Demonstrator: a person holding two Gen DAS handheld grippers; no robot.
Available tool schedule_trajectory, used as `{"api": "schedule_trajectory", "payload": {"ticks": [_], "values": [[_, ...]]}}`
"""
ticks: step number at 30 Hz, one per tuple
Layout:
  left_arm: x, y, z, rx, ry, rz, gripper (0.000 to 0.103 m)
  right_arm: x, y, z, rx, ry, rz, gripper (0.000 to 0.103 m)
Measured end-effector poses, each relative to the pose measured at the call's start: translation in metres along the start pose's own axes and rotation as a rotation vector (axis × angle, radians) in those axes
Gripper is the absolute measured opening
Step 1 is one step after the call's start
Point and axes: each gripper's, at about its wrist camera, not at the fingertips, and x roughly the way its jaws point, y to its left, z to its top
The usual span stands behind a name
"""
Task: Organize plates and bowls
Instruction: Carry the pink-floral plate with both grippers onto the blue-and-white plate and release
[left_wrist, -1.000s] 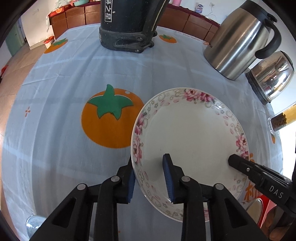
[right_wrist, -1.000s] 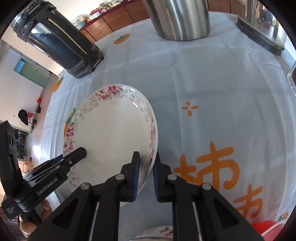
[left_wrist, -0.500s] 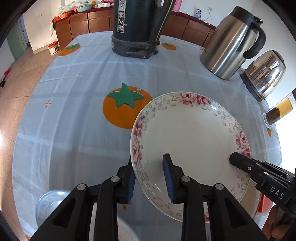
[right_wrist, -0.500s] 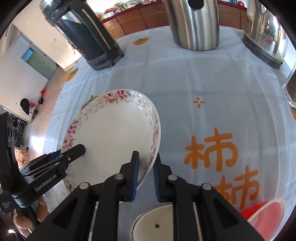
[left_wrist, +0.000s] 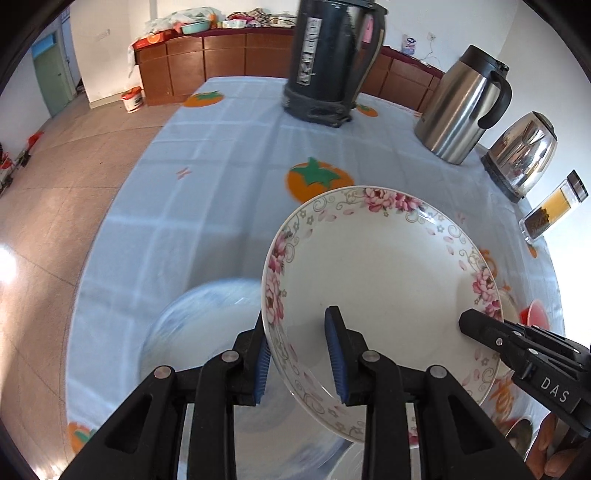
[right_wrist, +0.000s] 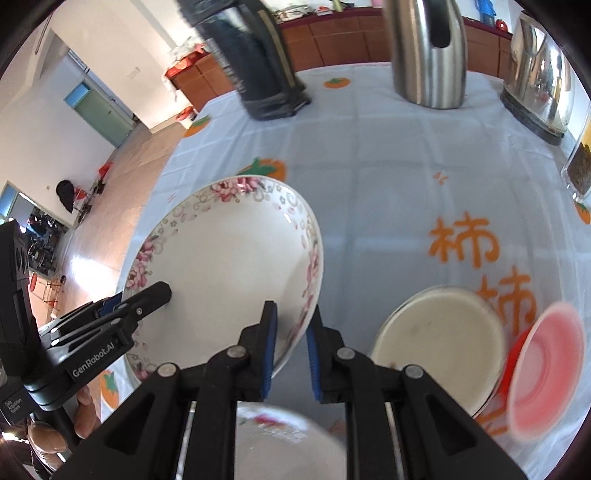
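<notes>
Now floral-rim plate (left_wrist: 384, 273) white, shallow, w/ both claws gripping rim.

Each fisheye camera is sitting just behind its hand-held gripper, looking forward and down over the counter (left_wrist: 221, 155) at close range. Both views are sharing the plate (left_wrist: 384, 280) (right_wrist: 229, 266), kettles (left_wrist: 461, 107) (right_wrist: 428, 55) and far cabinets (left_wrist: 221, 55).

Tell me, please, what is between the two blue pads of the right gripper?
The rim of the floral plate sits between the pads of the right gripper; the right wrist view shows this.
</notes>
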Motion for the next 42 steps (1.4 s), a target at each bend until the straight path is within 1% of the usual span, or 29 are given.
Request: {"api": "schedule_trajectory", "payload": {"ticks": [5, 9, 13, 21, 25, 31, 36, 42], "values": [[-0.008, 0.021, -0.018, 0.007, 0.001, 0.03, 0.03, 0.01, 0.02, -0.025, 0.015, 0.012, 0.032, 0.016], [-0.011, 0.039, -0.029, 0.003, 0.002, 0.057, 0.03, 0.019, 0.038, -0.039, 0.009, 0.016, 0.039, 0.017], [-0.012, 0.055, -0.039, -0.007, 0.006, 0.061, 0.03, 0.025, 0.055, -0.054, 0.005, 0.017, 0.031, 0.017], [-0.008, 0.077, -0.051, -0.01, 0.013, 0.06, 0.031, 0.037, 0.074, -0.072, 0.024, 0.007, 0.002, 0.018], [-0.006, 0.083, -0.052, -0.002, 0.009, 0.083, 0.031, 0.044, 0.082, -0.084, 0.048, 0.015, 0.016, 0.019], [0.0, 0.091, -0.056, -0.01, 0.026, 0.048, 0.031, 0.043, 0.085, -0.09, 0.05, -0.013, -0.015, 0.019], [0.002, 0.092, -0.054, -0.006, 0.027, 0.038, 0.031, 0.043, 0.091, -0.092, 0.038, -0.027, -0.046, 0.019], [0.004, 0.09, -0.055, 0.007, 0.027, 0.045, 0.031, 0.043, 0.092, -0.095, 0.03, -0.052, -0.052, 0.022]]}}
